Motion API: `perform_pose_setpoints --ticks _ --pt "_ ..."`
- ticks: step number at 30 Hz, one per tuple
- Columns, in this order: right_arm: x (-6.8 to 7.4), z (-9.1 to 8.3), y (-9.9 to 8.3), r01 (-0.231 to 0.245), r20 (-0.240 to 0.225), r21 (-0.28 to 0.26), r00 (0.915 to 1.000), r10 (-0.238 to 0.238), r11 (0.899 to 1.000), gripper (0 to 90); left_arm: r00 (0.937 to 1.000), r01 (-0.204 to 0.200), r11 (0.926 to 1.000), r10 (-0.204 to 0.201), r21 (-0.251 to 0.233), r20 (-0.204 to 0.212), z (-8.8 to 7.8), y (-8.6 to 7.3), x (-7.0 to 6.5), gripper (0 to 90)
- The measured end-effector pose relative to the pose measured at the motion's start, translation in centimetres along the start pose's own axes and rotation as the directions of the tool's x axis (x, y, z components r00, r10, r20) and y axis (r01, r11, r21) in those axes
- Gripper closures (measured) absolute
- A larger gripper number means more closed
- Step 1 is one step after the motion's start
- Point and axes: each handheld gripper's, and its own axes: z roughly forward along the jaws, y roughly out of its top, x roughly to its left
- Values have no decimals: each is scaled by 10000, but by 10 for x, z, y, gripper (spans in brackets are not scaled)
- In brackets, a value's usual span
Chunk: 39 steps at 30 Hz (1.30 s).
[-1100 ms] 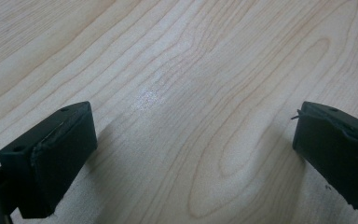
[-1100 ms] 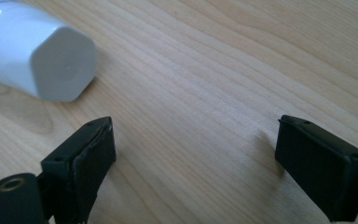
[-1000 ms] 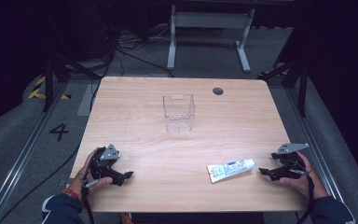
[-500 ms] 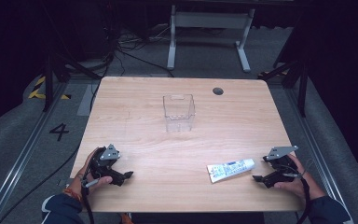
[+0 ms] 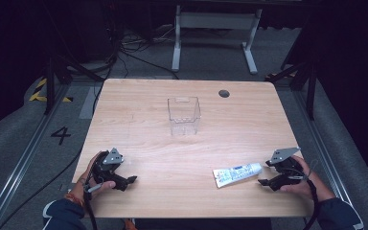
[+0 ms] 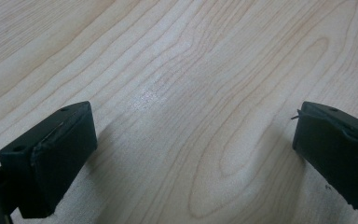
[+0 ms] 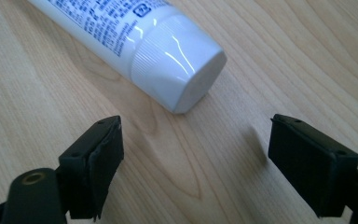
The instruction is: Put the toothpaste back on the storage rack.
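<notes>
Nearest the front edge of the wooden counter (image 5: 139,96), the left gripper (image 5: 124,181) rests low in the person's left hand (image 5: 92,176), its jaws wide apart over bare wood grain with nothing between them. On the right side, the right gripper (image 5: 264,182) is held in the right hand (image 5: 301,179) just beside the cap end of a white tube (image 5: 237,173) with blue print; its jaws stand apart, have just been closing a little, and hold nothing, the cap lying just ahead of their tips and not touched. The tube lies flat on the counter, cap toward the right gripper, crimped end toward the middle. Farther back, near the centre, stands an upright clear plastic container (image 5: 184,115), well apart from the tube. Beyond it, a dark round grommet hole (image 5: 224,93) sits near the far edge.
</notes>
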Motion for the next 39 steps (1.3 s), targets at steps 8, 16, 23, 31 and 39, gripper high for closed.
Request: perform_pose_setpoints --ticks 8,16,23,31,39 --pt "9 -2 25 976 -456 175 9943 -967 9951 203 10000 -20 10000 20 9 17 0 0 0 1" --pt "19 7 48 1881 -387 639 9818 -1859 9801 214 10000 -13 10000 13 13 8 0 0 0 1" --pt "28 19 66 2546 -815 865 9654 -2479 9632 226 10000 -17 10000 17 8 11 0 0 0 1" --pt "37 38 84 3242 -1408 1349 9416 -3057 9363 232 10000 -18 10000 18 6 9 0 0 0 1" --pt "44 49 98 3392 -1842 1721 9334 -3080 9248 206 10000 -18 10000 18 11 13 0 0 0 1"
